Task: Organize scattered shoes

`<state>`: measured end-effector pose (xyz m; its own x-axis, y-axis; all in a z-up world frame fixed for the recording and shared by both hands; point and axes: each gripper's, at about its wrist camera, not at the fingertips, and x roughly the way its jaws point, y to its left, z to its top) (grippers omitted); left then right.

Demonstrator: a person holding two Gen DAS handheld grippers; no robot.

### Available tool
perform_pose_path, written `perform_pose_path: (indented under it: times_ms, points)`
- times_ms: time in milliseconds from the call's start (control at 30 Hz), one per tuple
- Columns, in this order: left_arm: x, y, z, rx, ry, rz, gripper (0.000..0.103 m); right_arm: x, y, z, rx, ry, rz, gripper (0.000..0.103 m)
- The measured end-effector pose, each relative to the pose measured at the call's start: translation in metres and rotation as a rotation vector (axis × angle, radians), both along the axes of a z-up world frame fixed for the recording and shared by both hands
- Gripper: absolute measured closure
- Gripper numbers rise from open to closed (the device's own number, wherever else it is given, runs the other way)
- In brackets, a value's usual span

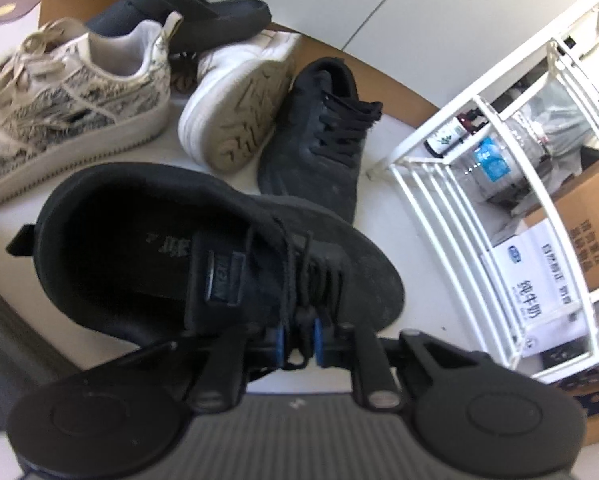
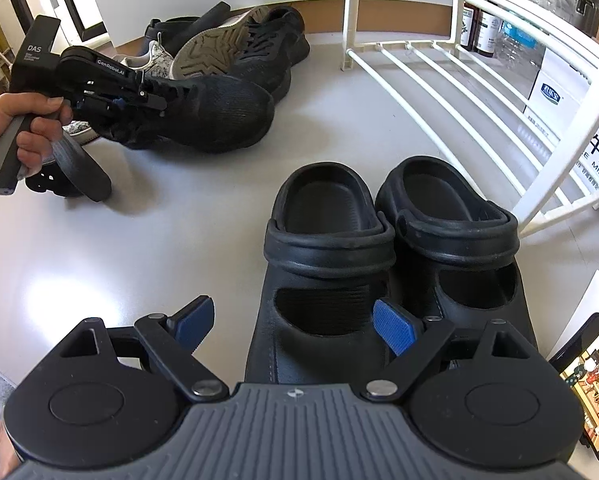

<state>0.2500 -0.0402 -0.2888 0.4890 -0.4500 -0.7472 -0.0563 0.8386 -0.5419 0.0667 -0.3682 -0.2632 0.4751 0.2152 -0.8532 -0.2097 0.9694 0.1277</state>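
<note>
My left gripper [image 1: 298, 340] is shut on the laced side edge of a black sneaker [image 1: 203, 248], its blue pads pinching the upper. In the right wrist view a hand [image 2: 27, 128] holds that gripper [image 2: 153, 100] on the same sneaker [image 2: 219, 112]. Behind it lie a second black sneaker [image 1: 315, 148], a white sneaker [image 1: 235, 120] on its side with the sole showing, a beige patterned sneaker [image 1: 59, 108] and a dark slip-on [image 1: 187, 16]. My right gripper [image 2: 295, 324] stands open above the left of two black clogs [image 2: 323, 240] set side by side.
A white wire shoe rack [image 2: 459, 80] stands at the right, and bottles and cartons [image 1: 547, 280] show through its bars. A phone [image 2: 591, 380] lies on the floor at the lower right. Pale floor [image 2: 139, 248] lies between the clogs and the shoe pile.
</note>
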Motion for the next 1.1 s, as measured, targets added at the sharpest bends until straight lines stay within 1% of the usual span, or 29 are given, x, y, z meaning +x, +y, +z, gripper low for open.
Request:
perform_pose_path:
  times_ms: [133,233,400,700,800,1000,1100]
  points:
    - [-0.011,0.002,0.003,-0.044,0.015,0.017,0.089,-0.001,-0.001,-0.002,0.004,0.005,-0.006,0.013]
    - [-0.021,0.006,0.002,-0.071,0.040,0.049,0.089,-0.002,-0.002,-0.002,0.004,0.005,-0.002,0.013]
    - [-0.054,0.008,-0.002,-0.097,0.082,0.058,0.089,-0.002,-0.002,-0.002,0.010,0.002,-0.003,0.013]
    - [-0.101,0.020,0.000,-0.121,0.145,0.112,0.089,-0.007,0.005,0.003,0.010,-0.029,0.033,0.013]
    - [-0.116,0.020,0.000,-0.134,0.166,0.115,0.089,-0.008,0.009,0.006,0.017,-0.040,0.043,0.013]
    - [-0.128,0.017,0.002,-0.133,0.193,0.131,0.089,-0.010,0.019,0.013,0.040,-0.085,0.071,0.013]
    - [-0.137,0.014,0.003,-0.117,0.191,0.125,0.089,-0.010,0.026,0.015,0.061,-0.092,0.101,0.013]
